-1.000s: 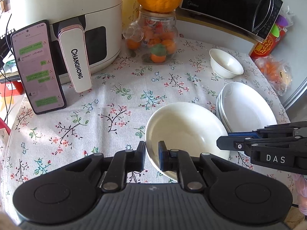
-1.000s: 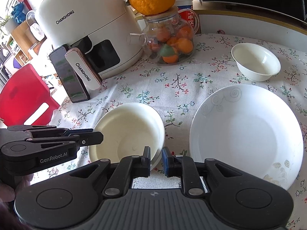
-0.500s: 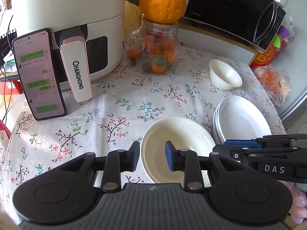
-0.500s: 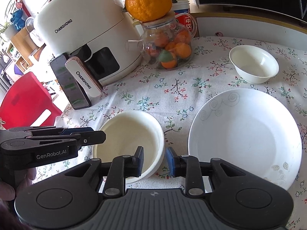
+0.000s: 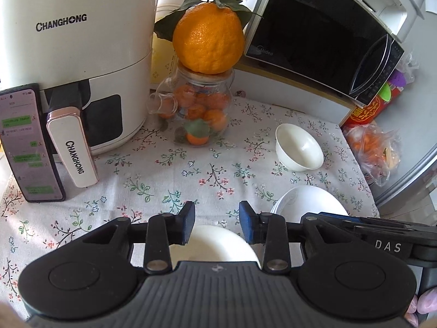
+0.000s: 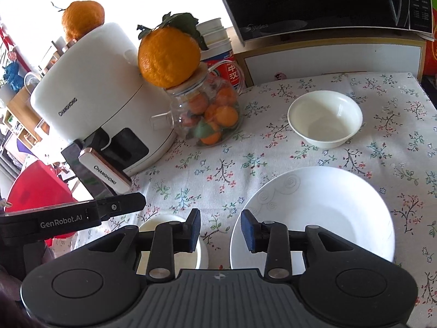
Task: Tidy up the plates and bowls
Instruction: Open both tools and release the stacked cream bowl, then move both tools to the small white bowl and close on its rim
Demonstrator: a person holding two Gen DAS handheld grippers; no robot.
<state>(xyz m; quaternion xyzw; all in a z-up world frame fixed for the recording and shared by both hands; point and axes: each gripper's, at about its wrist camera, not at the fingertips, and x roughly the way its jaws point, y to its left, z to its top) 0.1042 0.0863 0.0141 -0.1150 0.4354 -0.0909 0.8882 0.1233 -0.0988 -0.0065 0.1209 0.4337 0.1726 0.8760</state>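
Observation:
A cream bowl (image 5: 218, 243) rests on the flowered tablecloth, just below and behind my left gripper (image 5: 217, 224). The left jaws are opening and the pads touch nothing. My right gripper (image 6: 221, 229) hangs over the cloth between the cream bowl (image 6: 161, 222) and a stack of white plates (image 6: 322, 213); its jaws are opening too, with nothing between them. A small white bowl (image 6: 325, 119) stands farther back on the right. Each gripper shows in the other's view: the right gripper (image 5: 306, 216) at the right edge, the left gripper (image 6: 142, 199) at the left.
A white air fryer (image 5: 82, 63) with a phone (image 5: 27, 142) leaning on it stands back left. A glass jar of oranges (image 5: 200, 114) with a big orange on top is at the back middle, a microwave (image 5: 322, 32) back right. A bag of fruit (image 5: 374, 147) lies past the table's right edge.
Both grippers have let go of the cream bowl's rim, widened their jaws and drawn back and upward. The bowl stays on the cloth and now sits lower in both views.

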